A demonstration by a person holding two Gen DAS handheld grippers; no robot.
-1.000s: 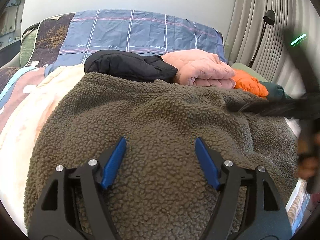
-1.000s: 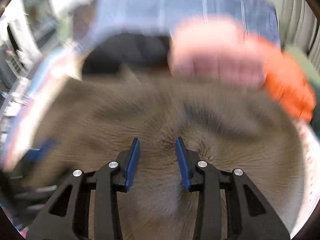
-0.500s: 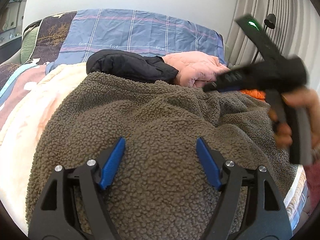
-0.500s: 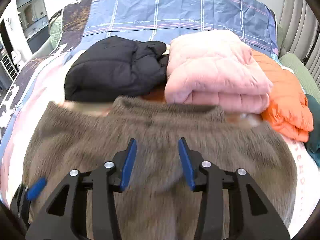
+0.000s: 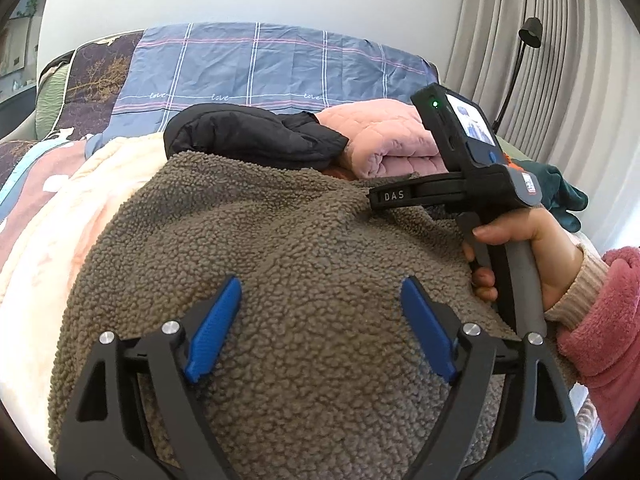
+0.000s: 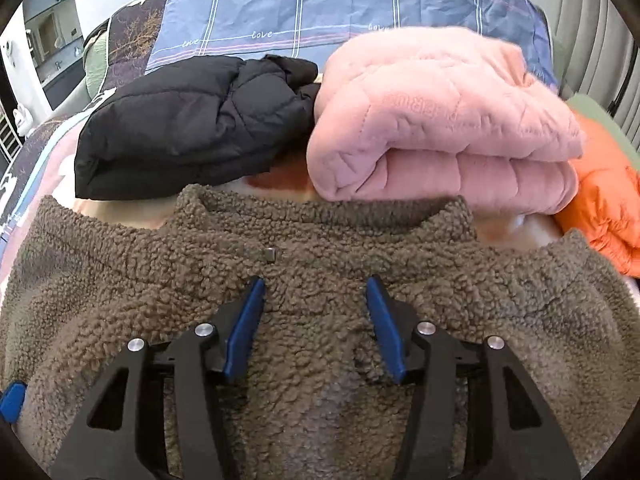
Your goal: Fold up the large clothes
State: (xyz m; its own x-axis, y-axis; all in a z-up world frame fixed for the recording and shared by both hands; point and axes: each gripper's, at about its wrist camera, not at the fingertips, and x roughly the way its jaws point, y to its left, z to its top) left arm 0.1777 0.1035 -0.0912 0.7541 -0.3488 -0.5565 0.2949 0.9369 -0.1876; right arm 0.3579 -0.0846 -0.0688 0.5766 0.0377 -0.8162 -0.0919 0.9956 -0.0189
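Note:
A grey-brown fleece jacket (image 5: 280, 248) lies spread on the bed, its collar (image 6: 320, 210) toward the headboard. My left gripper (image 5: 320, 300) is open and empty, hovering over the jacket's near part. My right gripper (image 6: 316, 300) is open and empty, just above the fleece below the collar and its small zipper pull (image 6: 271, 255). In the left wrist view the right gripper (image 5: 424, 196) reaches in from the right, held by a hand in a pink sleeve, low over the jacket's far edge.
A folded black puffer jacket (image 6: 188, 124), a folded pink quilted coat (image 6: 440, 120) and an orange jacket (image 6: 604, 208) lie behind the collar. A blue plaid pillow (image 5: 260, 68) stands at the headboard. A cream blanket (image 5: 48, 240) covers the bed at left. Curtains (image 5: 560, 60) hang at right.
My right gripper has moved forward and down toward the collar, and its jaws have opened wider. The left gripper has stayed nearly still and open.

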